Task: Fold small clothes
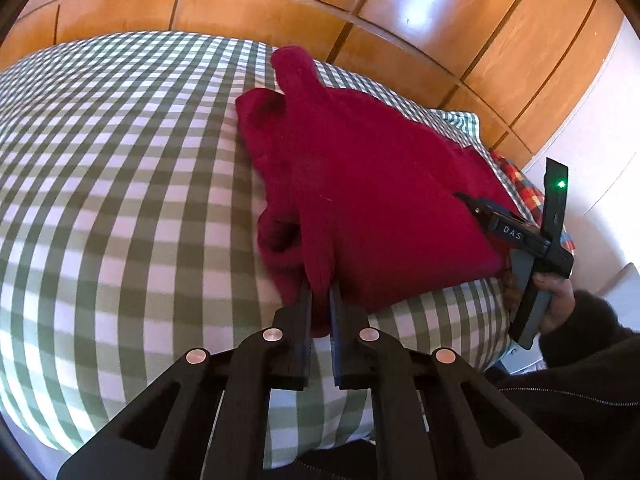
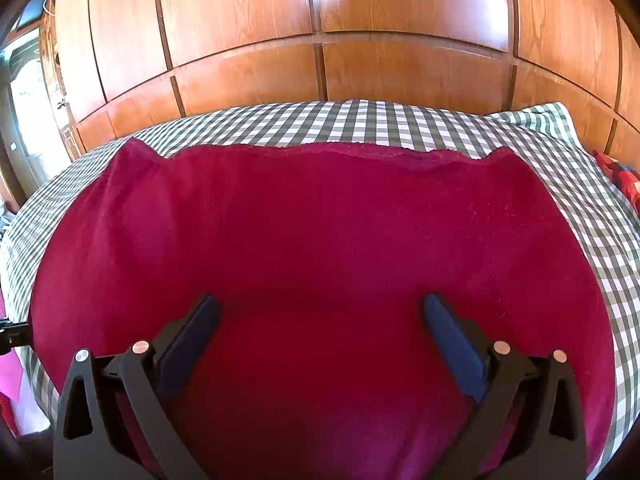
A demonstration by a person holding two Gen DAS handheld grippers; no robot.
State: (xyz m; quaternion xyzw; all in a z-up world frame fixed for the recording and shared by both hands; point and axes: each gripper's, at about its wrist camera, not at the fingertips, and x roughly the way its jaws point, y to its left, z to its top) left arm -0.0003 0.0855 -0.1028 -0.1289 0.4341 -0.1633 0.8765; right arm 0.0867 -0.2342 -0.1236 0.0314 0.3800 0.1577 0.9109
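A dark red knitted garment [image 1: 360, 184] lies on the green-and-white checked bed cover [image 1: 120, 184]. My left gripper [image 1: 321, 296] is shut on a red sleeve or fold of it, which runs up over the garment towards the far edge. My right gripper [image 2: 320, 308] is open, its blue pads [image 2: 192, 336] spread wide just above the flat red cloth [image 2: 320, 220], which fills the right wrist view. In the left wrist view the right gripper [image 1: 472, 204] sits over the garment's right edge, held by a hand.
A wooden wardrobe [image 2: 320, 32] stands right behind the bed. A multicoloured plaid cloth [image 1: 520, 184] lies at the bed's right end. The person's dark sleeve [image 1: 580, 340] is at the lower right. A doorway [image 2: 24, 120] shows far left.
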